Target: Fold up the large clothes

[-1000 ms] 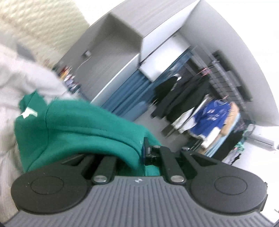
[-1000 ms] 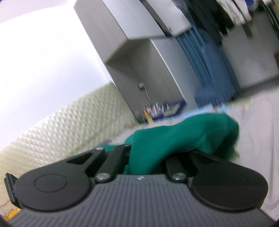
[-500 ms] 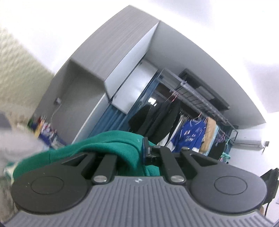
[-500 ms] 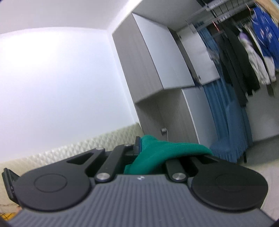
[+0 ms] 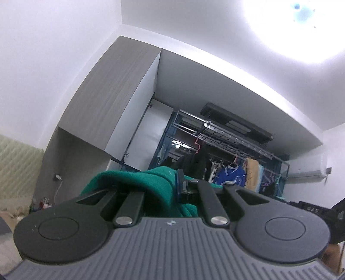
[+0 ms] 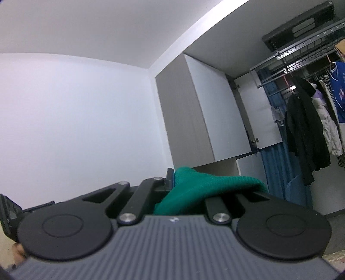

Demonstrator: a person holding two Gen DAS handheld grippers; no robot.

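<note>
Left wrist view
- Left gripper (image 5: 172, 183): jaws clamped tight on a bunch of green cloth; aimed a little above level.
- Green garment (image 5: 133, 181): humped over the left finger, folds pinched against the blue pad of the right finger. Only the gripped bit shows; the rest hangs below the frame.
- Behind it: grey wardrobe (image 5: 112, 103), clothes rail (image 5: 235, 142) with hanging clothes, a blue shirt (image 5: 231, 177) among them, ceiling light (image 5: 299, 13) glaring at top right.
- Lower right edge: part of the other tool and a bit of a hand, too cut off to read.

Right wrist view
- Right gripper (image 6: 183, 183): jaws pressed together on the same green cloth.
- Garment here (image 6: 207, 183): a ridge of knit rising from between the fingers and draping to the right over the right finger. Lower part out of sight.
- Behind it: white wall (image 6: 75, 118), the wardrobe (image 6: 194, 112), a black coat (image 6: 301, 133) on the rail, blue curtain (image 6: 278, 170) beneath it.
- Far left edge: a dark corner of equipment, not identifiable.

Progress, my reading
- Where the garment is: held in the air by two points, one per gripper; no bed or table shows in either view.
- Done: both grips look secure, and the piece is lifted clear.
- Not shown: whether it hangs flat or twisted, and which edge is held.
- Left: all of the folding, as far as I can judge. It has to be spread out, laid down flat, sides or sleeves brought in, then doubled over.
</note>
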